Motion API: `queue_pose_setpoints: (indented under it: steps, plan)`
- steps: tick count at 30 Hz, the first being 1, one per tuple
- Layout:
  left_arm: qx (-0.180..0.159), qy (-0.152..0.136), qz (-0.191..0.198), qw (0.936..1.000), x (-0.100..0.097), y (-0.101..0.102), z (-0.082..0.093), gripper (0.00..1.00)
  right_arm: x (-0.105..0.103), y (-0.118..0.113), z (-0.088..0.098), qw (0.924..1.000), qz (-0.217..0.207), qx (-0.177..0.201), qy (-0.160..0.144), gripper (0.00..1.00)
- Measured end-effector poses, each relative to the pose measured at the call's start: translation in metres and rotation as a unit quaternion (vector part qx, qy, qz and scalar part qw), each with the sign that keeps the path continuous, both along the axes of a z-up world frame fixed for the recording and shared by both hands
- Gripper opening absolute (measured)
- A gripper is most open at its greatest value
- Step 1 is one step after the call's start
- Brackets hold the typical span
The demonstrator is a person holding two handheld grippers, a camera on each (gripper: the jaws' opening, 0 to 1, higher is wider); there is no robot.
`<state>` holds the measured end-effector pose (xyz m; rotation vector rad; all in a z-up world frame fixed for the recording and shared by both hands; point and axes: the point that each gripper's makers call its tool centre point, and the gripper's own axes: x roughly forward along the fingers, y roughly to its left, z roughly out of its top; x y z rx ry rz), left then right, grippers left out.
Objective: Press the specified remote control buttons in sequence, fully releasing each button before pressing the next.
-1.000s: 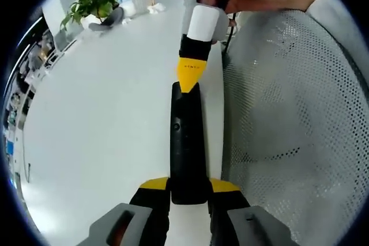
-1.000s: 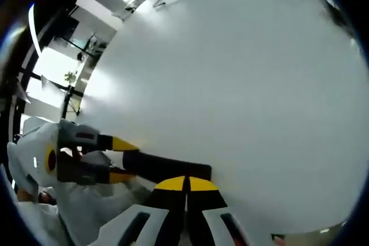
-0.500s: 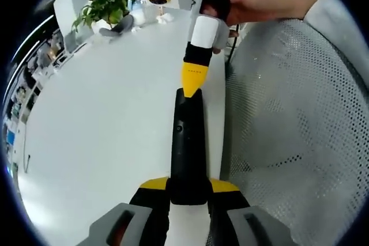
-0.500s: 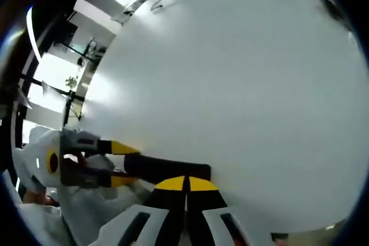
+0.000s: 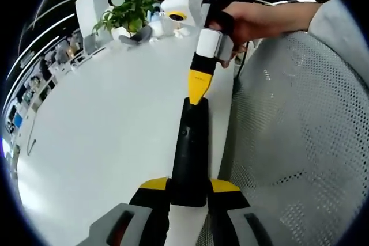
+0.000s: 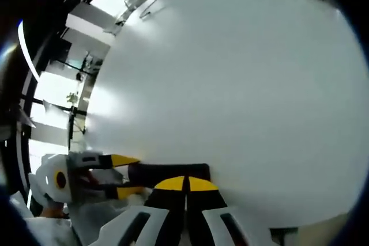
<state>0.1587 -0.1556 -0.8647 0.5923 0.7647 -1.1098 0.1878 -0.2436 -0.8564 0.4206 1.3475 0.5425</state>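
Left gripper view: the left gripper [image 5: 187,191] is clamped on the near end of the black remote control [image 5: 189,148], which extends straight ahead over the white bench [image 5: 104,131]. At the remote's far end, the right gripper [image 5: 198,87], held by a hand [image 5: 253,21], touches it with yellow tips together. A potted plant [image 5: 130,15] stands beyond. Right gripper view: the right gripper [image 6: 185,184] is closed, its tips against the remote control [image 6: 167,171].

one slim black plastic remote control [image 5: 189,154], two yellow-tipped grippers [image 5: 199,87] [image 5: 187,191], one white table [image 5: 98,131], one green leafy potted plant [image 5: 128,18].
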Motion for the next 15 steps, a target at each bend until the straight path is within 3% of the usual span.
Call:
queue_pose_setpoints:
  steps: [8, 15]
  plan:
    - [-0.029, -0.006, 0.010, 0.9995, 0.0004, -0.0003, 0.0010, 0.25, 0.0002, 0.0013, 0.0013, 0.9999, -0.014, 0.004, 0.000, 0.00]
    - [-0.052, 0.007, 0.016, 0.9985, 0.0019, -0.0001, 0.0002, 0.25, 0.0012, 0.0019, 0.0031, 0.9982, -0.056, 0.013, 0.017, 0.00]
